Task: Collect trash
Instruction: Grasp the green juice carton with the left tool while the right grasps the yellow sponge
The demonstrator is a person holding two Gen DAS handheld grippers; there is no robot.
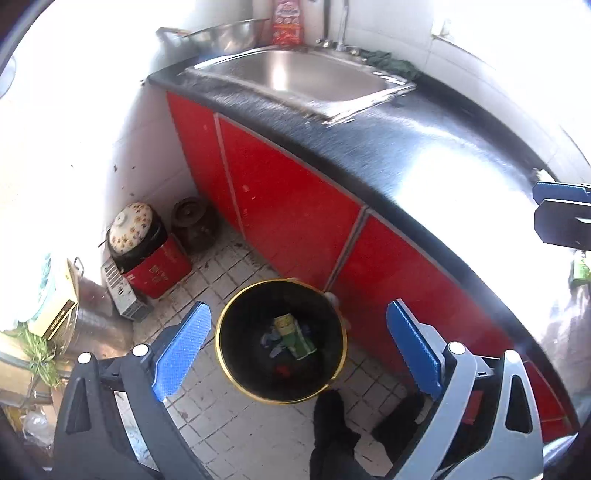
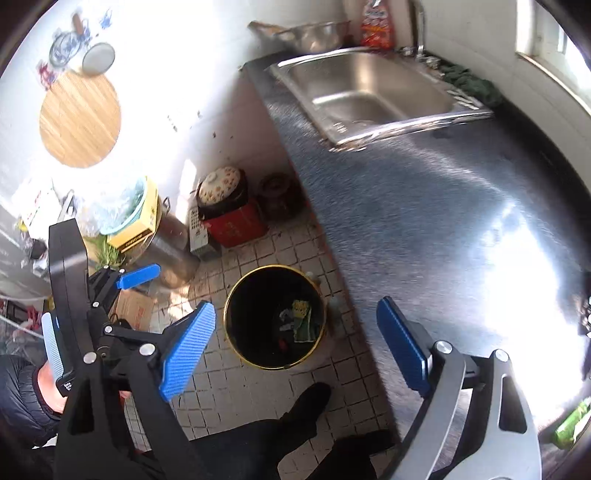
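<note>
A black trash bin with a gold rim (image 1: 221, 325) stands on the tiled floor by the red cabinets; it also shows in the right wrist view (image 2: 229, 325). Inside lie a green and yellow wrapper (image 1: 293, 334) (image 2: 304, 319) and other scraps. My left gripper (image 1: 299, 350) is open and empty, held high over the bin. My right gripper (image 2: 295, 350) is open and empty, above the bin and the counter edge. The left gripper also shows at the left of the right wrist view (image 2: 138, 277). A green packet (image 2: 570, 424) lies on the counter at the far right.
A dark glossy counter (image 1: 424, 147) holds a steel sink (image 1: 373, 83), a metal bowl (image 1: 225, 35), a red bag (image 1: 286, 22) and a green rag (image 1: 395, 64). A rice cooker (image 1: 135, 230) on a red box, pots and cartons stand left. My legs (image 1: 332, 435) stand below.
</note>
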